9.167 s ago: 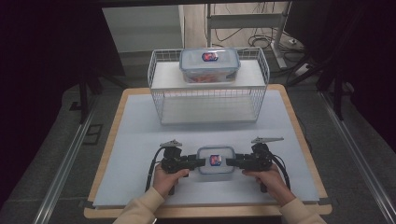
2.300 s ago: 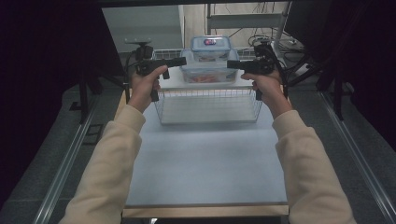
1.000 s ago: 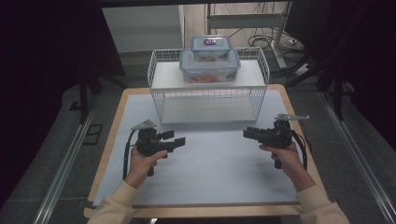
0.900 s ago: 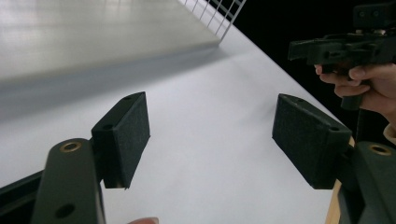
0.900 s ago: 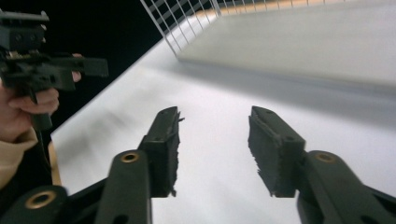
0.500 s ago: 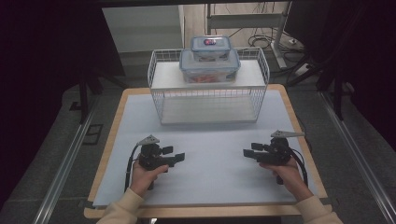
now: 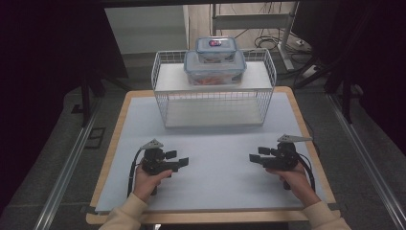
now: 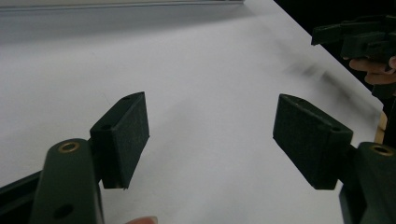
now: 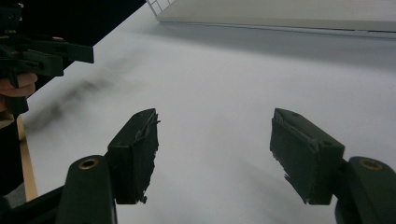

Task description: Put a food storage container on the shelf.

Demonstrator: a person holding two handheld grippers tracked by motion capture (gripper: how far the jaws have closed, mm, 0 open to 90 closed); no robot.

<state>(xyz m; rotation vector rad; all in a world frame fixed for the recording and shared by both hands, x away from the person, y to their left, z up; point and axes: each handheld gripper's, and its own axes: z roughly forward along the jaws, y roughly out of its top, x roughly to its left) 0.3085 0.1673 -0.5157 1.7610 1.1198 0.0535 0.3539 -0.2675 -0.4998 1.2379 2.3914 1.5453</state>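
Both the left gripper (image 7: 182,162) and right gripper (image 7: 253,158) gape empty, lower frame; the right's jaws have just been opening. The small container (image 7: 216,49), perched on the large container (image 7: 215,68) upper centre, could slip if the wire rack (image 7: 163,103) gets bumped.

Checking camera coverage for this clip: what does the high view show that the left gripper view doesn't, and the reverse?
High view alone: the wire rack carrying a large food box with a small box stacked on top, plus both forearms. Left gripper view alone: a close look at the left gripper, its pads apart with nothing between. Shared: the white table mat and the right gripper.
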